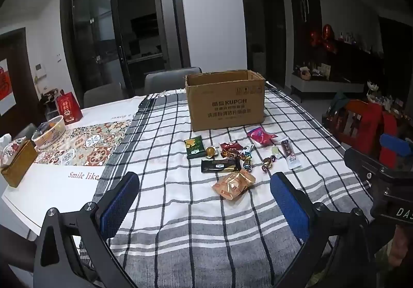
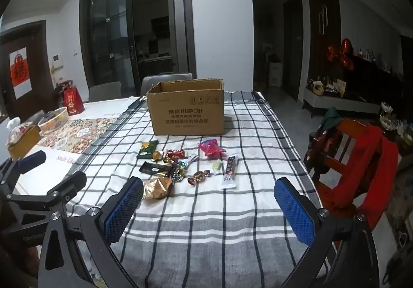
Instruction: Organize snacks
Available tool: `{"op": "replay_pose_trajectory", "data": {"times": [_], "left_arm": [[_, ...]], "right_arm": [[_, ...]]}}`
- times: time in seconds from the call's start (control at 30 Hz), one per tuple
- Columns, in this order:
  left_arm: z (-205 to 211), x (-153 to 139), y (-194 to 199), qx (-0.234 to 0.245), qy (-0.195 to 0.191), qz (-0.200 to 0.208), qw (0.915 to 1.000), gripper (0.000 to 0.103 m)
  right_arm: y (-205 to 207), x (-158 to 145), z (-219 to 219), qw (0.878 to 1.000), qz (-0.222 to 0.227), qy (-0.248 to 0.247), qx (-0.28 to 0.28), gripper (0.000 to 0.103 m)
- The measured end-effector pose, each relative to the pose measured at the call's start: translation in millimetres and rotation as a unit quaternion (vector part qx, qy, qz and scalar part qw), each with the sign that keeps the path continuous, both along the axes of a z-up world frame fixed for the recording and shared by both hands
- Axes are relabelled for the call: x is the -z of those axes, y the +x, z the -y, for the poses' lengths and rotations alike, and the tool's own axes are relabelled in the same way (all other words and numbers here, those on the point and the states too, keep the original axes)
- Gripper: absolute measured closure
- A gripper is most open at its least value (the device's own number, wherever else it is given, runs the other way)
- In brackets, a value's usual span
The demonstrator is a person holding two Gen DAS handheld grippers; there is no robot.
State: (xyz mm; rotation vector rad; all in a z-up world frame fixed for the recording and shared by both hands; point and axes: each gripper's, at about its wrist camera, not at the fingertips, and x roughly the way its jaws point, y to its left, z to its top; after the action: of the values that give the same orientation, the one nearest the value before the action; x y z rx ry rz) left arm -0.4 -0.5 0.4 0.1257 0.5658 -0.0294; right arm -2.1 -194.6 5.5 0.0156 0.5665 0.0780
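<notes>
Checked cloth (image 1: 180, 205) covers the counter (image 1: 46, 192). At twelve o'clock stands an open cardboard box (image 1: 227, 105); the snacks (image 1: 232, 159) lie scattered just before it. Left gripper (image 1: 204, 200) and right gripper (image 2: 210, 206) hover with fingers (image 2: 124, 208) wide apart, holding nothing.

White basket (image 1: 49, 131), tissue box (image 1: 18, 164), red bag (image 1: 69, 107) — tabletop's far-left edge.

I cannot see inside the cardboard box (image 1: 225, 102); its front wall hides the bottom. The small print on the long white sachet (image 2: 229, 169) is too small to read. At 3 o'clock in the left wrist view, the right gripper (image 1: 387, 172) is cut by the edge.
</notes>
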Motion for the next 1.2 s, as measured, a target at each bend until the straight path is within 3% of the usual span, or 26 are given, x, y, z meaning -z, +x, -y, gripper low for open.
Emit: {"op": "replay_pose_trajectory", "data": {"times": [0.43, 1.2], "left_arm": [[-1.0, -11.8, -7.1, 0.001, -0.016, 0.032, 0.9994, 0.0], [0.9, -11.4, -9.6, 0.0, -0.014, 0.039, 0.9992, 0.0]], "right_arm": [[0.8, 1.7, 2.0, 1.0, 0.001, 0.004, 0.001, 0.001], [0.6, 2.2, 4.3, 1.0, 0.001, 0.004, 0.001, 0.001]]}}
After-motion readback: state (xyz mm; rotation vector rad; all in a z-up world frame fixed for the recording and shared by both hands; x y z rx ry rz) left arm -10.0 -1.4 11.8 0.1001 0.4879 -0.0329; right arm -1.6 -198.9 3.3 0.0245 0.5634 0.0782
